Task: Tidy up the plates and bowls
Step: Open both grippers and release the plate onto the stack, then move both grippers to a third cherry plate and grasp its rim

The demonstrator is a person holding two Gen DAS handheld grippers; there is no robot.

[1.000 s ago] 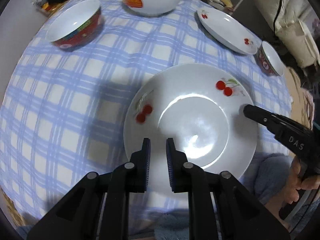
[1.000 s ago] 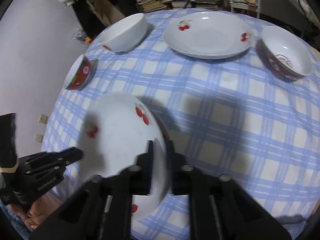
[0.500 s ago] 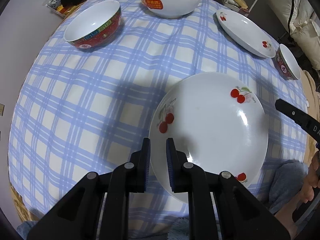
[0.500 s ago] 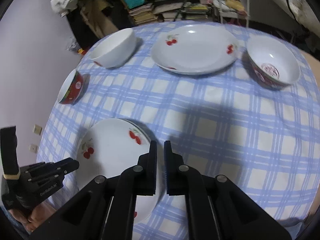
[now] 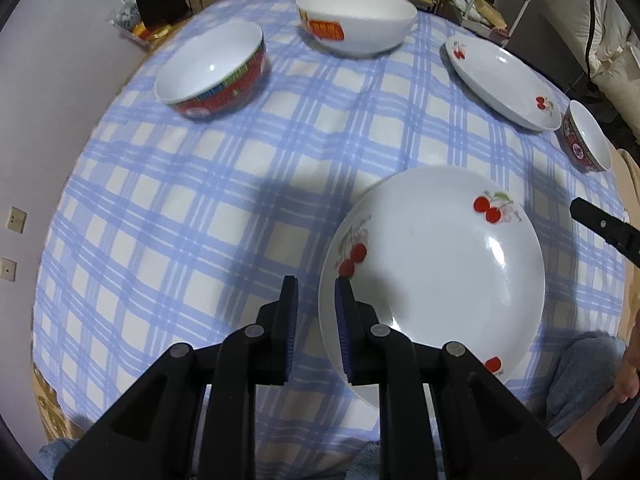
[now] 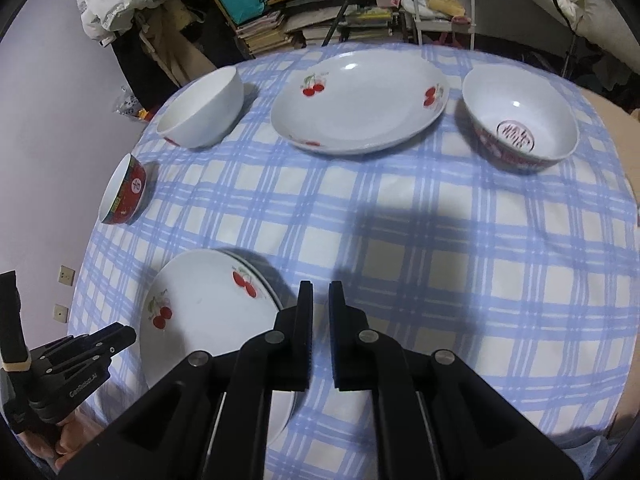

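A stack of white cherry-print plates (image 5: 440, 272) (image 6: 200, 312) lies flat near the table's front edge. My left gripper (image 5: 316, 292) hovers over the stack's left rim. Its jaws are narrowly apart and opening, and the pads press on nothing. My right gripper (image 6: 320, 300) hangs just right of the stack, also opening, with nothing between its fingers. Each gripper shows in the other's view: the left gripper (image 6: 120, 336) and the right gripper (image 5: 580, 208). Another cherry plate (image 6: 360, 100) (image 5: 500, 80) sits at the far side.
On the blue checked cloth (image 6: 440, 260) stand a white bowl (image 6: 200, 112) (image 5: 356, 20), a small red bowl (image 6: 124, 188) (image 5: 212, 68) and a red-patterned bowl (image 6: 520, 120) (image 5: 588, 140). Shelves with books and clutter (image 6: 340, 12) lie beyond the table. A person's hand (image 6: 60, 444) holds the left gripper.
The plate that my right gripper held tilted now lies flat on the stack, and that gripper has let go and drawn back to the right. The left view has tipped up.
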